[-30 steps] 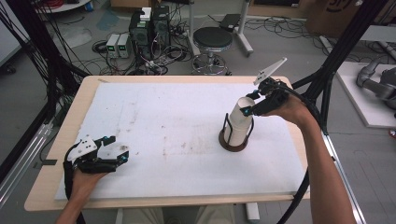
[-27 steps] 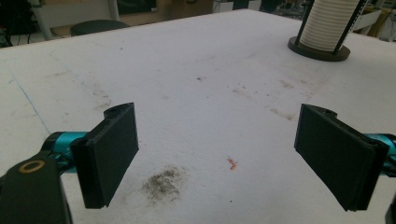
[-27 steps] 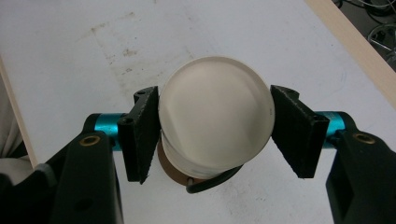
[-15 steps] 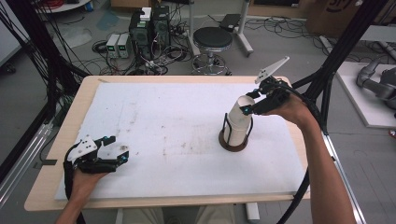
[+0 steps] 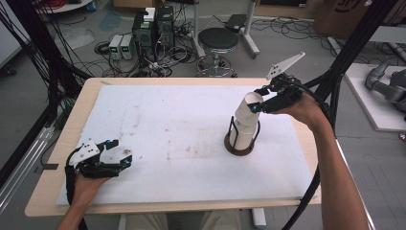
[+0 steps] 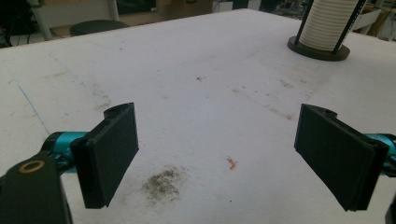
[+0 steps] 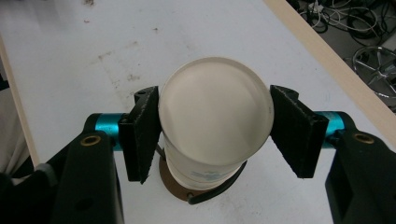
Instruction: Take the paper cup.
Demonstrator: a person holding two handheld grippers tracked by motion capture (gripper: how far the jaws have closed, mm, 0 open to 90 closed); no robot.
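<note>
A white paper cup (image 5: 250, 111) (image 7: 215, 109) sits at the top of a stack of white cups (image 6: 329, 23) in a holder with a dark round base (image 5: 239, 147) and black wire uprights, at the table's right middle. My right gripper (image 5: 256, 100) (image 7: 215, 130) is shut on that top cup, one jaw pressed to each side of it just under the rim. The cup leans a little toward the left. My left gripper (image 5: 122, 152) (image 6: 217, 158) rests open near the front left of the white table cover (image 5: 182, 124), with nothing between its jaws.
The white cover has grey smudges and a small orange fleck (image 6: 231, 162) in front of the left gripper. The wooden table edge (image 5: 81, 105) frames the cover. Beyond the table are a stool (image 5: 218, 40), electronics boxes and cables on the floor.
The right gripper and the top cup have shifted very slightly above the stack. The left gripper has stayed in place and open.
</note>
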